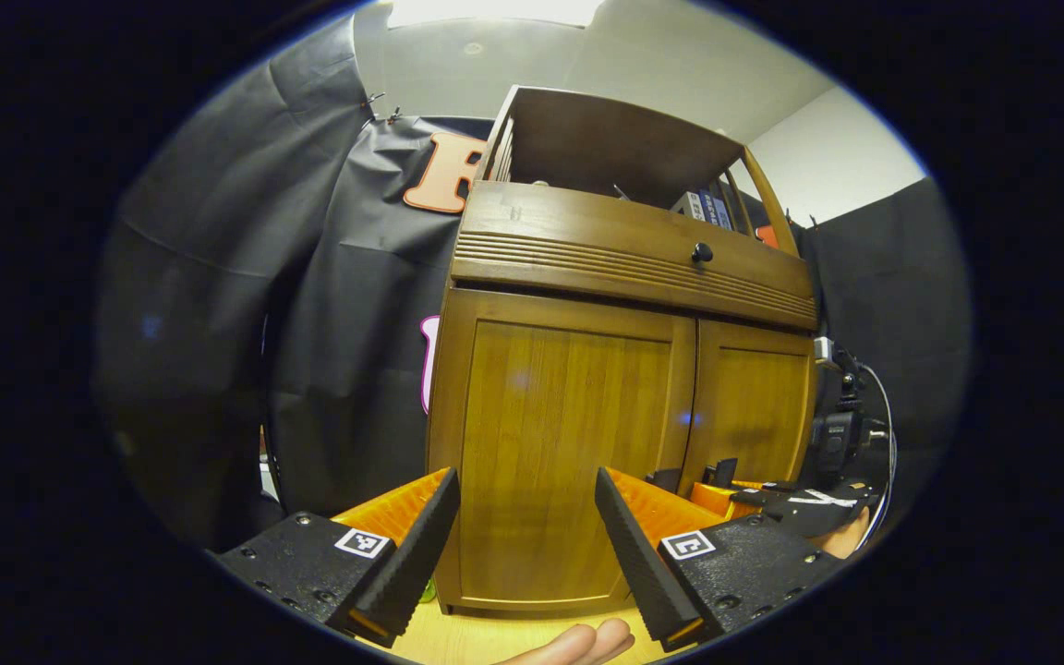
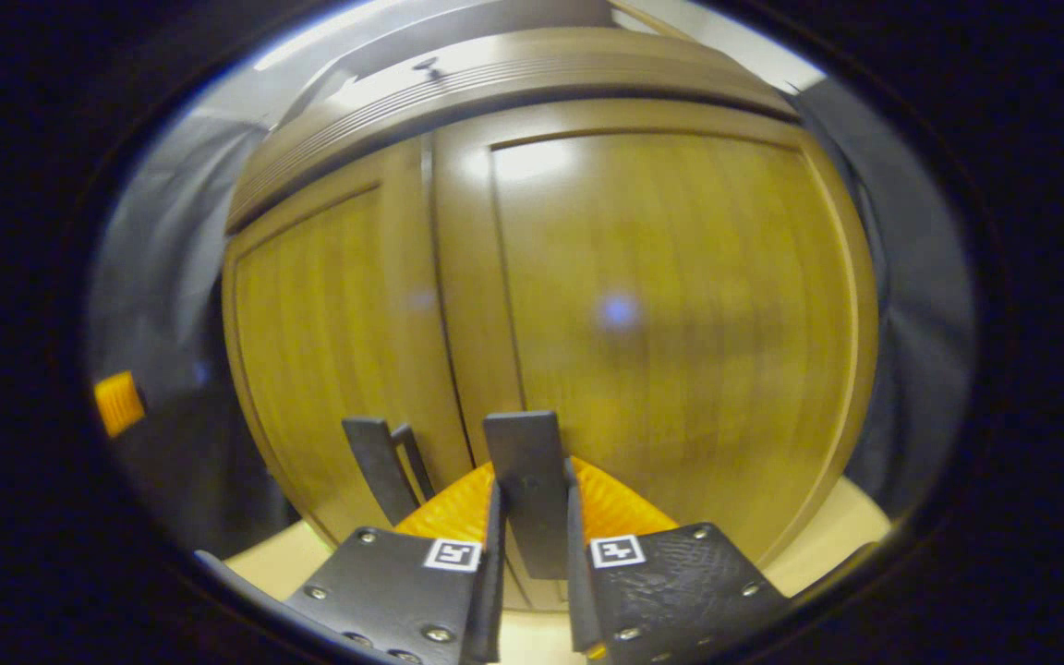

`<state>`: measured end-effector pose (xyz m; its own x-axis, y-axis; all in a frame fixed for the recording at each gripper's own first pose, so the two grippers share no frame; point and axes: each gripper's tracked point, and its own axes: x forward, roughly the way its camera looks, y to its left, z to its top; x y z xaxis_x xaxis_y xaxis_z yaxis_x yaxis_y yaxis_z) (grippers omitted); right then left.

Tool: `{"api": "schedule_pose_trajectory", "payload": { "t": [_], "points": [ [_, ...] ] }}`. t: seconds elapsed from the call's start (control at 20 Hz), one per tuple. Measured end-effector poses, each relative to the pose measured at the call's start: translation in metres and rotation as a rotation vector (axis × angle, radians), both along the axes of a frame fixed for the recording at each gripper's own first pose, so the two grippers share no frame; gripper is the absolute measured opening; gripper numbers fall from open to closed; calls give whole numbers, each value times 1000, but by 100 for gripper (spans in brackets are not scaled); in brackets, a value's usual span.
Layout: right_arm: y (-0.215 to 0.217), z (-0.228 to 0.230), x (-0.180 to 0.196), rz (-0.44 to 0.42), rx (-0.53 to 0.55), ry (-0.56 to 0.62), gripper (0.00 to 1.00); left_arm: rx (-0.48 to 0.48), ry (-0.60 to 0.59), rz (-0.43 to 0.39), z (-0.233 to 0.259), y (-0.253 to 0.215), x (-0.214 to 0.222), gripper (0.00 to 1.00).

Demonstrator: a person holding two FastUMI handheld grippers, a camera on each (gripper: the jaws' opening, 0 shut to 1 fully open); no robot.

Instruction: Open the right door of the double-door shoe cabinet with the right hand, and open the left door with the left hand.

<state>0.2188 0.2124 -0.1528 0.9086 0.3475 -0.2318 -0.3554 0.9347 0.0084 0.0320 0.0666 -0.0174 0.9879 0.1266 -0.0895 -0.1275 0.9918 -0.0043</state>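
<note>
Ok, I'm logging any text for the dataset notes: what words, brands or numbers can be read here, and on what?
No text reads clearly.
Boxes on the shoe cabinet top shelf: print too small to read.
Square markers on the left gripper and right gripper: coded patterns, no words.

A light wooden desk [image 1: 504, 639] carries the things. In the left gripper view it appears as a pale strip at the bottom centre of the frame. The brown shoe cabinet [image 1: 578, 443] stands directly on it, with its base touching the surface. In the right gripper view the same desk [image 2: 841, 526] shows at the lower right and lower left of the frame, under the cabinet's bottom edge.
</note>
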Motion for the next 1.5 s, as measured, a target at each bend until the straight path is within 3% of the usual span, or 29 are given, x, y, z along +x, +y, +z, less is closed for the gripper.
{"api": "schedule_pose_trajectory", "payload": {
  "t": [0.15, 0.6, 0.7, 0.8, 1.0, 1.25, 1.5],
  "points": [
    [-1, 10, -7, 7, 28, -7, 20, 6, 0, 3, 0, 1, 0, 86],
    [-4, 22, -13, 99, 78, -14, 22, 15, 23, -36, -8, -14, -2, 86],
    [-11, 24, -23, 114, 75, -11, 22, 18, 24, -43, -9, -19, -1, 97],
    [-21, 23, -35, 124, 87, -4, 22, 28, 28, -51, -11, -25, -2, 89],
    [-34, 28, -49, 140, 95, 6, 22, 37, 31, -70, -15, -41, -6, 92],
    [-56, 31, -68, 146, 94, 9, 22, 19, 68, -155, -24, -74, -11, 92],
    [-79, 35, -83, 132, 107, 11, 22, 28, 62, -152, -25, -79, -14, 92]
  ]
}}
